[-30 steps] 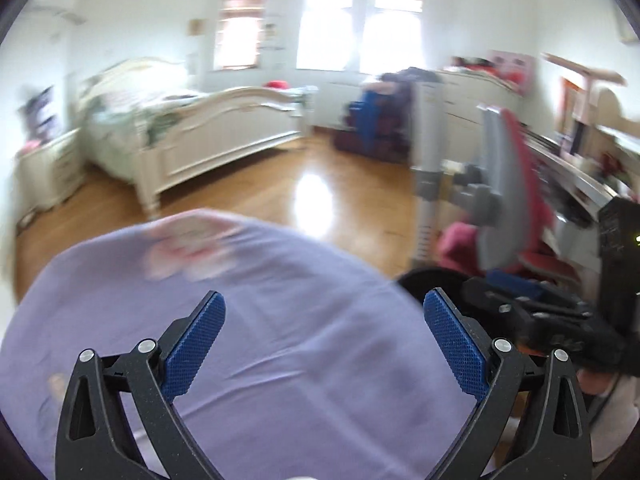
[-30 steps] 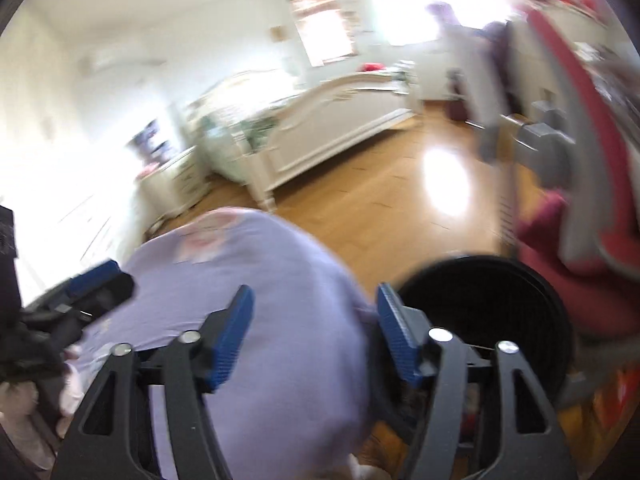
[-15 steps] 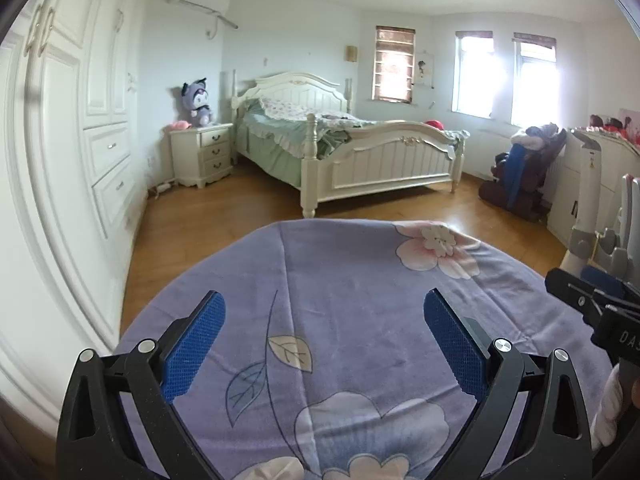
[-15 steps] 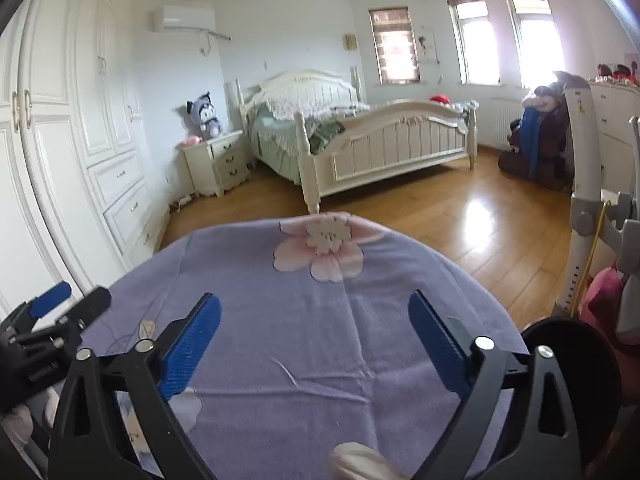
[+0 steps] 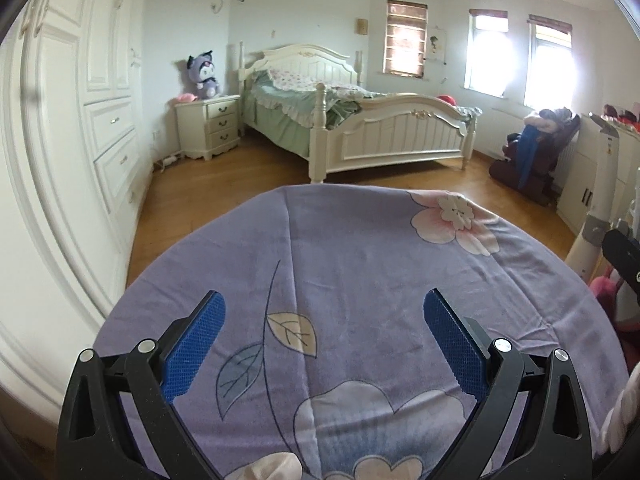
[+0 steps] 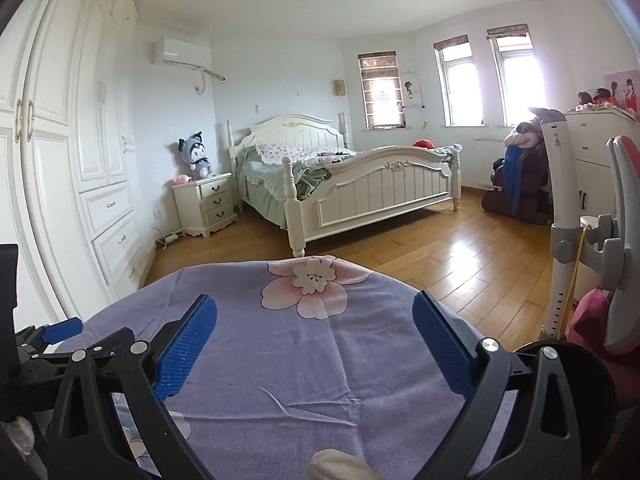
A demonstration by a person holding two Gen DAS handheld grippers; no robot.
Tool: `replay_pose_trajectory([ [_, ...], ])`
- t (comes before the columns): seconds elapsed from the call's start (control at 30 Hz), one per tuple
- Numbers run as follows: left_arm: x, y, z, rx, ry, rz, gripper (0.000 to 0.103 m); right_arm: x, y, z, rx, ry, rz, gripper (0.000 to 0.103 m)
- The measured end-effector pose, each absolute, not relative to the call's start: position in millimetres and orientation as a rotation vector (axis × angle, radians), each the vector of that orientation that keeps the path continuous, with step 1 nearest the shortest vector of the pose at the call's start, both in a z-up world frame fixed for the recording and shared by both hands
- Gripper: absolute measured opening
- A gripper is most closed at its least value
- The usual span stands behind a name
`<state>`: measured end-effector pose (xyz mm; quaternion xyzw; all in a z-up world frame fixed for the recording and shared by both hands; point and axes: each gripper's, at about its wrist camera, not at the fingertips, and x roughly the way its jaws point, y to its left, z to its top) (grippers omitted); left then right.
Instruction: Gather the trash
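Wardrobe (image 5: 60,160): white, fills the wall far left of the left claw (image 5: 323,295). Doors and drawers shut, so contents hidden.

Bed (image 5: 360,120): white frame w/ green bedding, well ahead of both claws across the wood floor (image 6: 460,264). Rumpled covers on it, plus a red thing near the foot end.

Desk (image 5: 400,260): round, directly under both claws and reaching a bit ahead of them. Covered by a purple flowered cloth (image 6: 280,360), which lies mostly flat w/ a few creases.

Bin (image 6: 568,384): black, round, just right of the right claw (image 6: 315,298) and lower than the desk top, partly behind the claw's right arm. Inside reads only as dark; can't tell what's in it.

Nightstand (image 6: 206,204): ahead-left of the claws, beside the bed. Three drawers, all shut. A purple plush toy (image 6: 195,156) sits on top w/ a small pink thing next to it.

Left claw: spread wide, blue pads well apart, nothing between them, above the cloth's leaf print. Right claw: also spread wide, nothing gripped, above bare cloth w/ the pink flower print just ahead.

Trash: only candidate is a pale lump (image 6: 338,466) on the cloth at the very near edge, behind the right claw's pads and between its arms. Cut off by the frame, so can't tell what it is. A similar pale lump shows low behind the left claw.
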<state>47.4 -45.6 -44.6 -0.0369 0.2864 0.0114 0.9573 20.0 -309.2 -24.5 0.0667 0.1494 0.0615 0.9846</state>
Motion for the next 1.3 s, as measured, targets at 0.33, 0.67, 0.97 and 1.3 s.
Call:
replay_pose_trajectory([
  [0.33,37.5,-47.5,-39.2,-0.079,0.529,0.011,0.098,17.4,-313.9,-23.1,0.153,0.279,0.067,0.097],
  [0.67,33.6,-48.5,-37.7,-0.072,0.508,0.015,0.098,13.4,-311.7,-21.9,0.141,0.254,0.033,0.097],
  [0.97,34.5,-47.9,-38.9,-0.08,0.509,0.005,0.098,15.6,-310.2,-24.4,0.137,0.268,0.021,0.097],
  [1.3,35.4,-47.2,-40.5,-0.087,0.517,0.006,0.098,17.2,-309.4,-25.2,0.135,0.278,0.016,0.097],
])
